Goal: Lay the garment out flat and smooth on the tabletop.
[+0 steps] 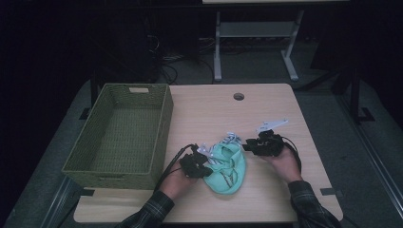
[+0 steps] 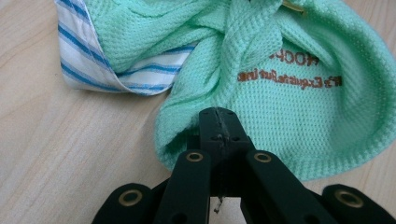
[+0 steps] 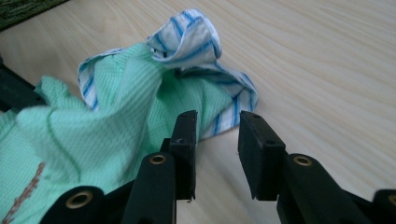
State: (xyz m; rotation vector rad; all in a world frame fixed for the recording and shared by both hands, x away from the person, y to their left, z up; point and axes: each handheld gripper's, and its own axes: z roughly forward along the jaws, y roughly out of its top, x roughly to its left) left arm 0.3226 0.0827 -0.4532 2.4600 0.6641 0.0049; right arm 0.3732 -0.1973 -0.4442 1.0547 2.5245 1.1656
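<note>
We work on a green cloth with a blue-striped white lining, lying crumpled on the table just right of the basket, near the table's front edge. Our left gripper sits at the cloth's left edge, between cloth and basket, and its jaws are clenched tight on a fold of the green knit. Our right gripper hangs at the cloth's right edge; its jaws stand parted, with bare wood between the pads and the striped edge just ahead of them, so it grasps nothing.

We judge the cloth light, soft and limp: it will sag and drape from any pinch, and it will not slip much, since the waffle weave gives the pads purchase. A good hold for the right side is the striped hem or the raised curl beyond it, where the fabric stands off the wood.

The basket is open and empty, its wall rising well above the cloth, so we would have to lift the cloth over its rim. Beyond the cloth, the table has a cable hole, well clear of us.
</note>
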